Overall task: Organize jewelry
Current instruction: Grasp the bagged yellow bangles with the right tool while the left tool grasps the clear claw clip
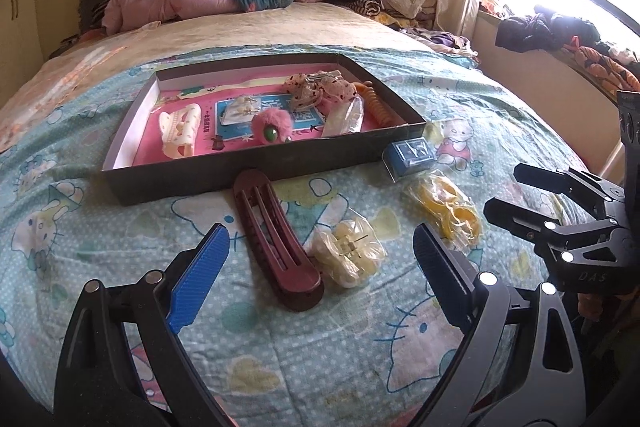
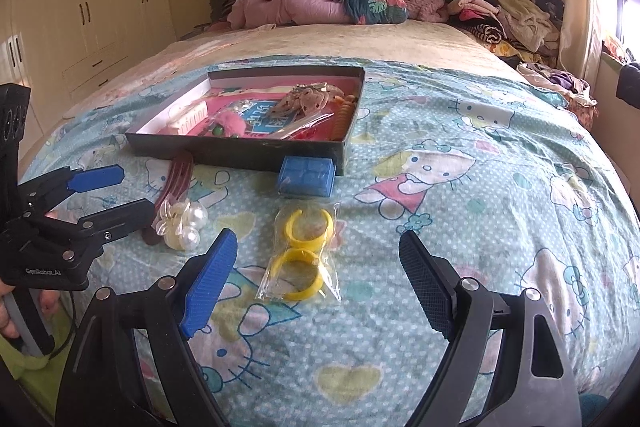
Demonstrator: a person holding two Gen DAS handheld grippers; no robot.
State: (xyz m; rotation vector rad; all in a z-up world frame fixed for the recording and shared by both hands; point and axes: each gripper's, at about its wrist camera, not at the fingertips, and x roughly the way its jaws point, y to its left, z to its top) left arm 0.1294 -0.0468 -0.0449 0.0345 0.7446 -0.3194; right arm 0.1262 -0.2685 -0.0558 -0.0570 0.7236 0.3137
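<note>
Between left tool's (image 1: 320,255) fingers: maroon clip (image 1: 276,239).

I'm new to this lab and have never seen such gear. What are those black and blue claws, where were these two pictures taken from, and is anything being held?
Each claw is a hand-held gripper: a person carries one in each hand, with a camera on it looking forward along its two fingers. One picture looks out from the left hand-held gripper, the other from the right hand-held gripper; each also shows the other at its edge. Both stand open and hold nothing.

Below them is a bed with a cartoon-cat bedspread. On it lies a shallow box of hair accessories. In front of it lie a dark red hair clip, a pearl hair claw, bagged yellow rings and a small blue box.
</note>
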